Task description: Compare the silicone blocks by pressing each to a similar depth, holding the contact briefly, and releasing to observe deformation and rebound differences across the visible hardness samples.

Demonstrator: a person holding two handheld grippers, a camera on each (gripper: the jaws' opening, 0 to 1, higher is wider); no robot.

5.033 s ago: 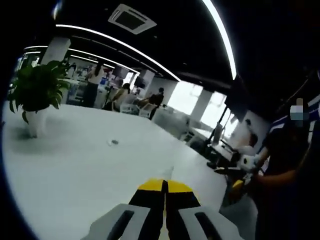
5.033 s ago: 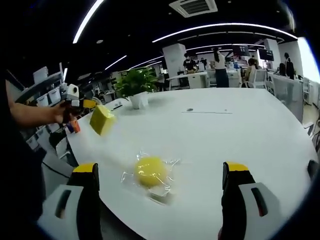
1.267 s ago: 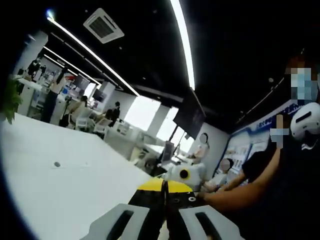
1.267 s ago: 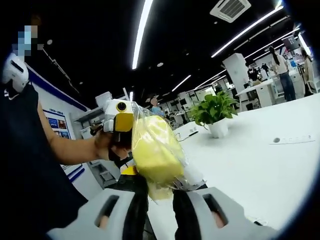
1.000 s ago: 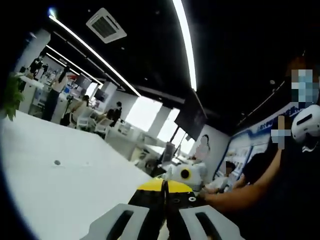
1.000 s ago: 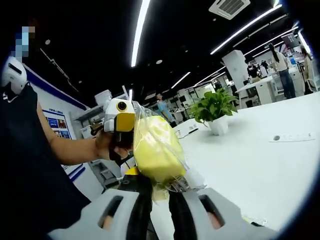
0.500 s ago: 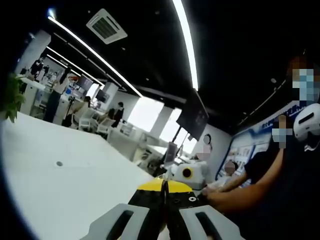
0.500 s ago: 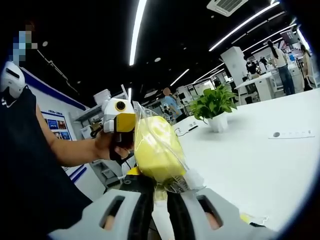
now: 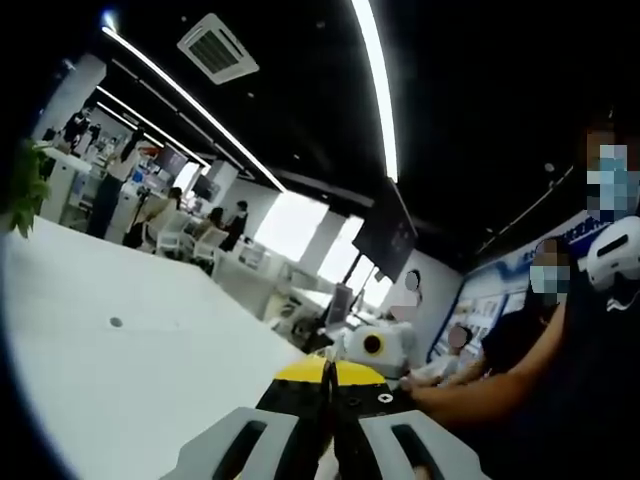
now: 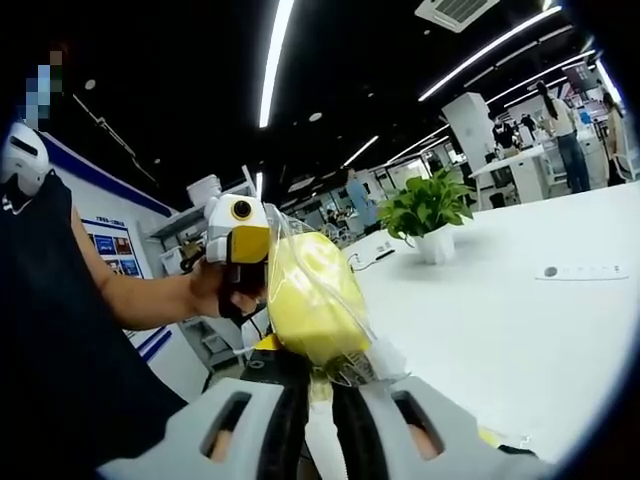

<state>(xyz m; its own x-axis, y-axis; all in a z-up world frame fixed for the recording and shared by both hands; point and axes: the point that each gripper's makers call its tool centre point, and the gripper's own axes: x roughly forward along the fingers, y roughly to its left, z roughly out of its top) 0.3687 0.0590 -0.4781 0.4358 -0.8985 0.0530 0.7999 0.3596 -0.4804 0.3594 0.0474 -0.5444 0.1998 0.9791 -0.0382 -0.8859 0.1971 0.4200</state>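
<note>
In the right gripper view, the right gripper (image 10: 318, 388) pinches the crinkled clear wrapper beneath a soft yellow silicone block (image 10: 308, 296), lifted clear of the white table (image 10: 500, 300). Just behind it, the left gripper (image 10: 237, 240) clamps the block's far side, its jaws meeting in its own view. With only film in the right grip, the wrapper may slip or tear, dropping the block.

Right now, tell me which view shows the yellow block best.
The right gripper view: the bagged yellow block stands large above the right gripper, which pinches its plastic wrap. The left gripper view looks over the white table instead.
</note>
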